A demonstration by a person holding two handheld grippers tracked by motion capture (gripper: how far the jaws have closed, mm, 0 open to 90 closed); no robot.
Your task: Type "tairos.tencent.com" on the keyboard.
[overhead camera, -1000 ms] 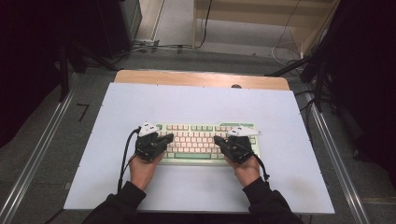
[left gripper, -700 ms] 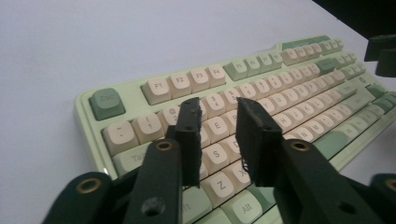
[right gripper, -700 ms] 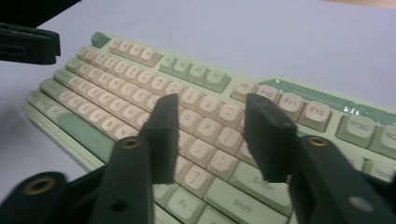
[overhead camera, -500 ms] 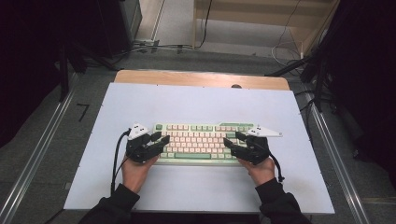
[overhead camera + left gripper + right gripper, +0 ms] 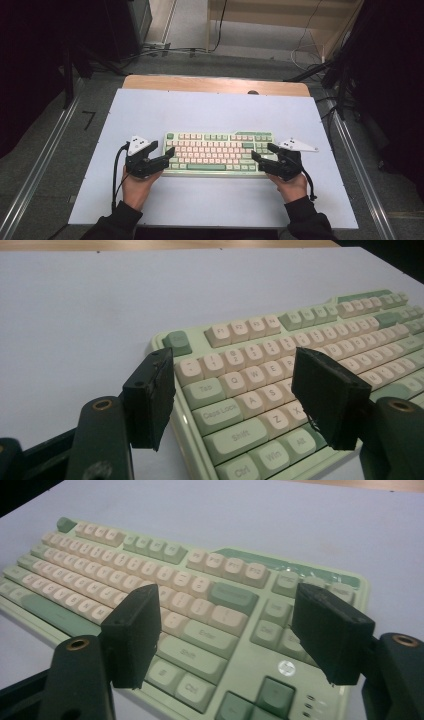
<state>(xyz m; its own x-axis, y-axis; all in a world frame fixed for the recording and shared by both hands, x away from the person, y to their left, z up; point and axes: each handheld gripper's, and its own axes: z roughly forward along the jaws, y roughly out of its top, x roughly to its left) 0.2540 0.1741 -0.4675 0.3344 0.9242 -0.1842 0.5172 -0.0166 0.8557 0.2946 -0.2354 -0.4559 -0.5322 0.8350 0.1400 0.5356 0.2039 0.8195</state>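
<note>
A green and cream keyboard (image 5: 219,153) lies flat on the white desk (image 5: 210,112), and it has not shifted from where it lay a second ago. What has changed is the hands: a second ago both tools sat over the keys, and half a second ago they had drawn back to the keyboard's two ends. Now the left tool (image 5: 162,152) is at the keyboard's left end, jaws spread wide, one jaw off the edge over bare desk and the other above the Caps Lock and Shift keys. The right tool (image 5: 261,152) is at the right end, jaws likewise spread, straddling the Enter and arrow-key area. Neither tool pinches anything; whether any jaw touches the keys cannot be told.
</note>
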